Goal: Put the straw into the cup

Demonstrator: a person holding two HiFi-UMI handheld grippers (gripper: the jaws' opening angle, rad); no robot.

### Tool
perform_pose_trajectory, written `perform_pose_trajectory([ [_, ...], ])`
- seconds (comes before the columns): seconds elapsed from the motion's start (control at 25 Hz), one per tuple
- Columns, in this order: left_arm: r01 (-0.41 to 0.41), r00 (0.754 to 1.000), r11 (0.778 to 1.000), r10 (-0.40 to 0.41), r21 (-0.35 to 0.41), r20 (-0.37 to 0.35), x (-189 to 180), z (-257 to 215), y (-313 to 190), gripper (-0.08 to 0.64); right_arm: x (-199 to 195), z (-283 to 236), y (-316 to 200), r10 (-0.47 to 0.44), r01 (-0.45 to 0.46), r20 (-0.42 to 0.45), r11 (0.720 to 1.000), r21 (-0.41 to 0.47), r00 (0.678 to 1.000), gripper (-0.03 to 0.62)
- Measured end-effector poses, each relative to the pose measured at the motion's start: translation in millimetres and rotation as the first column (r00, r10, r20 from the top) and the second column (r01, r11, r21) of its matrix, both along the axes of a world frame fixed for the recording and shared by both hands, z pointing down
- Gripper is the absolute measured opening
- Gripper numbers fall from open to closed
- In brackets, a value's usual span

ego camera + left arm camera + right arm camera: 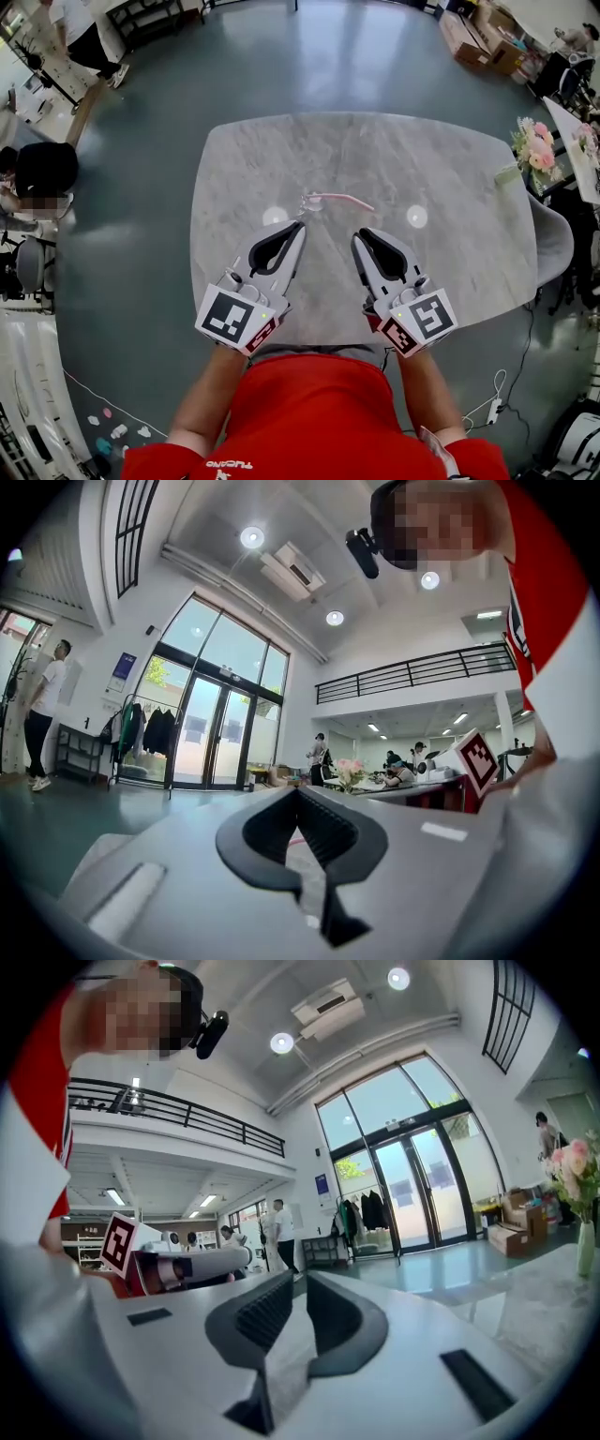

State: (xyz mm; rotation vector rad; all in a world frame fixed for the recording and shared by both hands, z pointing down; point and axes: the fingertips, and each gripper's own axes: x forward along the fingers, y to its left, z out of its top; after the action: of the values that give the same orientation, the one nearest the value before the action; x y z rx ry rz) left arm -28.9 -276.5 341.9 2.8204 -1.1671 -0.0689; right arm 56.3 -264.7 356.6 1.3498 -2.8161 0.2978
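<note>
Nearest the person, the left gripper [300, 225] and the right gripper [359, 234] are held side by side over the near half of the marble bench [450, 169]. The left jaws are closed together on nothing, and the right jaws stand a narrow gap apart, also empty. Just beyond their tips, near the bench's middle, sits a small clear cup [312, 202], with a pink straw [342, 199] reaching from it to the right; neither gripper touches them.

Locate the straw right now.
Head view: the pink straw is near the middle of the table, its left end at the clear cup, the rest reaching right.
</note>
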Motion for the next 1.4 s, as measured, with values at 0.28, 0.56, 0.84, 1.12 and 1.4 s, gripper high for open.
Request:
perform_pose_trajectory([
  [0.28,-0.043,0.999,0.998,0.042,0.046,0.016,9.6,-19.7,16.0,0.006,-12.3,-30.4,9.1,-0.029,0.030,-0.015,0.996,0.079,0.999,0.019],
  [0.56,-0.060,0.998,0.996,0.058,0.068,0.023,13.6,-31.0,27.4,0.005,-25.0,-44.8,20.8,-0.048,0.064,-0.103,0.986,0.154,0.994,0.011],
  [0.84,-0.064,0.998,0.996,0.063,0.069,0.013,17.9,-33.8,33.8,0.005,-30.5,-49.3,26.6,-0.070,0.086,-0.095,0.981,0.176,0.993,0.007],
  [1.12,-0.056,0.998,0.995,0.056,0.079,0.006,15.1,-36.9,33.7,0.006,-33.7,-54.7,26.5,-0.087,0.093,-0.040,0.981,0.169,0.995,0.002],
  [1.4,-0.056,0.998,0.995,0.055,0.078,0.007,16.9,-36.1,30.8,0.005,-35.1,-47.7,24.2,-0.097,0.104,-0.051,0.983,0.153,0.994,0.000],
])
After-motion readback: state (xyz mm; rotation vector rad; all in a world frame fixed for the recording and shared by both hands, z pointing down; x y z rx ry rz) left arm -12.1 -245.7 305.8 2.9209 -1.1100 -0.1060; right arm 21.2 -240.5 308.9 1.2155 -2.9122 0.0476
